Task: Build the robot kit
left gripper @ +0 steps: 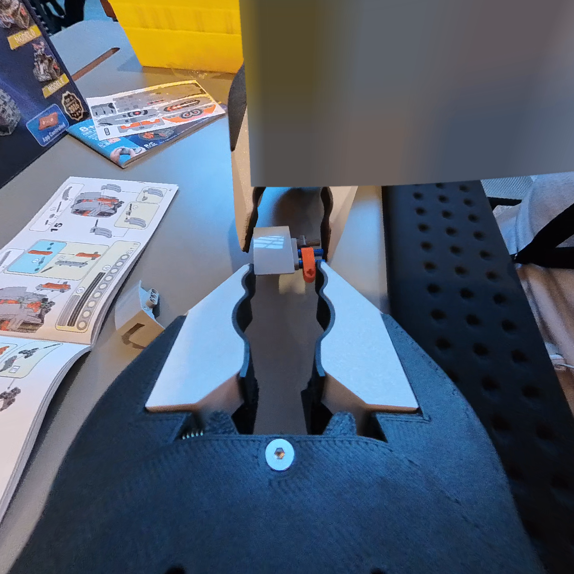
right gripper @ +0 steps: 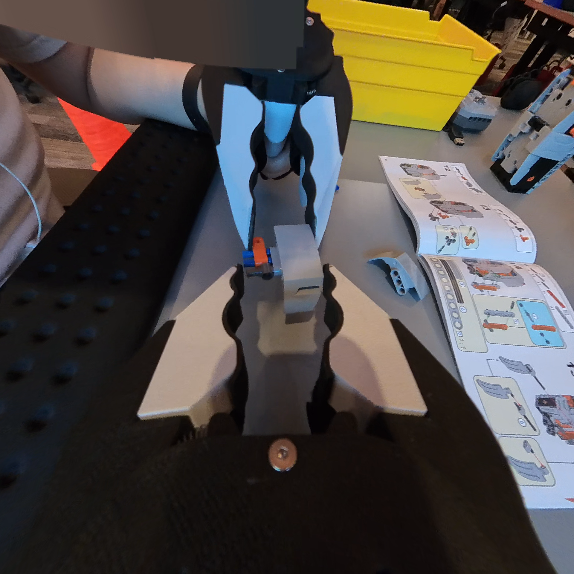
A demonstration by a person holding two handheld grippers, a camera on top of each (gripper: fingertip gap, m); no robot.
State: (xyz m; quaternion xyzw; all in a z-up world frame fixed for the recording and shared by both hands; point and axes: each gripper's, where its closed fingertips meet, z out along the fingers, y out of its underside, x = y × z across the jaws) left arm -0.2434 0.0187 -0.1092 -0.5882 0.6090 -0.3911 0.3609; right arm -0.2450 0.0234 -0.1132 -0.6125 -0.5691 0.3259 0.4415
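A small brick assembly hangs above the grey table (right gripper: 372, 192): a grey curved panel (left gripper: 273, 253) (right gripper: 298, 267) joined to an orange connector (left gripper: 308, 264) (right gripper: 259, 248) on blue pins. My left gripper (left gripper: 287, 268) and right gripper (right gripper: 281, 271) face each other tip to tip. Each has its tips closed on the assembly from opposite ends. The left gripper also shows in the right wrist view (right gripper: 282, 239), one tip on the blue pins, the other on the panel. In the left wrist view the right gripper's fingers (left gripper: 326, 217) are mostly hidden by a blurred patch.
A loose grey curved panel (left gripper: 139, 316) (right gripper: 400, 276) lies beside an open instruction booklet (left gripper: 77, 248) (right gripper: 497, 310). A black studded board (left gripper: 459, 279) (right gripper: 93, 248) flanks the other side. A yellow bin (left gripper: 186, 31) (right gripper: 403, 68), a box (left gripper: 31, 93), a sticker sheet (left gripper: 155, 108) and a part-built model (right gripper: 537, 133) stand behind. Less than 4 cm separates the two grippers' tips.
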